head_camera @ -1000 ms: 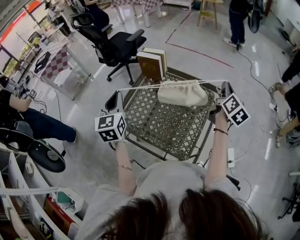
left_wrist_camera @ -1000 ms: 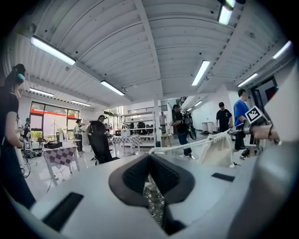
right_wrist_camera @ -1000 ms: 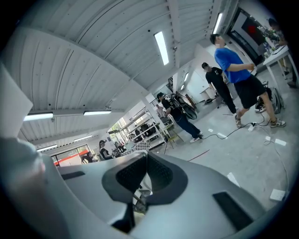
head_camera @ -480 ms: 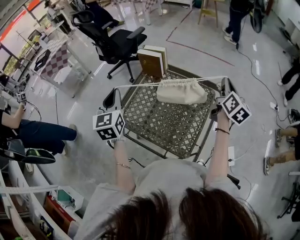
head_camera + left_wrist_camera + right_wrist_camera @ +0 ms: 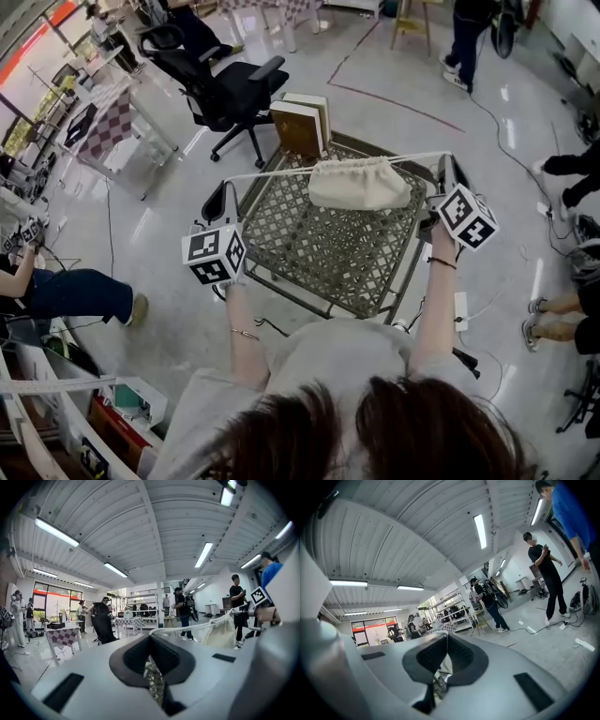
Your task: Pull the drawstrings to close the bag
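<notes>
The cream bag [image 5: 359,184] sits puckered shut at the far side of the lattice desk [image 5: 319,258]. Its drawstrings [image 5: 272,172] stretch taut sideways from it. The left tongs [image 5: 223,189] and right tongs [image 5: 447,172] each pinch one cord end.

Square table [image 5: 328,253] with dark metal frame and open lattice top, standing on glossy grey floor [image 5: 403,84]. At far left corner, two books [image 5: 302,124] upright, side by side. Over far part of the top, cream bag [image 5: 359,184], mouth gathered; resting on lattice or hanging just clear, cannot tell.
</notes>
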Demonstrator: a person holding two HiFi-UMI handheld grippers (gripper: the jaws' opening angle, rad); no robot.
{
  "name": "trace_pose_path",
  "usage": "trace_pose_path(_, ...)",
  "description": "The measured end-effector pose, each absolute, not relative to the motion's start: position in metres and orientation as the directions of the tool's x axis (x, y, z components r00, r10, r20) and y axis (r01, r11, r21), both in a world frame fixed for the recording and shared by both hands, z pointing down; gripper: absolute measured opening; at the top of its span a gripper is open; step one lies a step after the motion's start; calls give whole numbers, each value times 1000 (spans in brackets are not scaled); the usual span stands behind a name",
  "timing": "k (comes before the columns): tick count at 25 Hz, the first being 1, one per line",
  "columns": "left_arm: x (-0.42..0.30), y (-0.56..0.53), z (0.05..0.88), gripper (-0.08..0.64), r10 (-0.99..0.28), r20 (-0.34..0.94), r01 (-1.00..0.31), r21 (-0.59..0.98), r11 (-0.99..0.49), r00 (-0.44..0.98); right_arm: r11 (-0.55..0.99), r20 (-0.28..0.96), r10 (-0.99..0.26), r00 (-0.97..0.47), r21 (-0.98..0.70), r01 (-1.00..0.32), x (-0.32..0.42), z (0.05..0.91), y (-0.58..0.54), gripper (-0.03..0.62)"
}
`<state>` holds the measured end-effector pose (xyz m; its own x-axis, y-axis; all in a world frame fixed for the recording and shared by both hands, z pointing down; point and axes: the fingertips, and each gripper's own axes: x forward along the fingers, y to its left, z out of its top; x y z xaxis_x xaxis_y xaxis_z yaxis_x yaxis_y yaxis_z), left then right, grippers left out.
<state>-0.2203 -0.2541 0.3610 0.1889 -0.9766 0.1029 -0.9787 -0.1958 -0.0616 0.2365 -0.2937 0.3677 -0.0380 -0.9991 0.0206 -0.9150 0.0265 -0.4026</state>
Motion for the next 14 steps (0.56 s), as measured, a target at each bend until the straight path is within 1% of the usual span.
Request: trace_pose_path(14,-222,-250,360,25,-977,95,-978,-68,-199,192,24,15,-999,-32,-358,-933,235,365,-287,25)
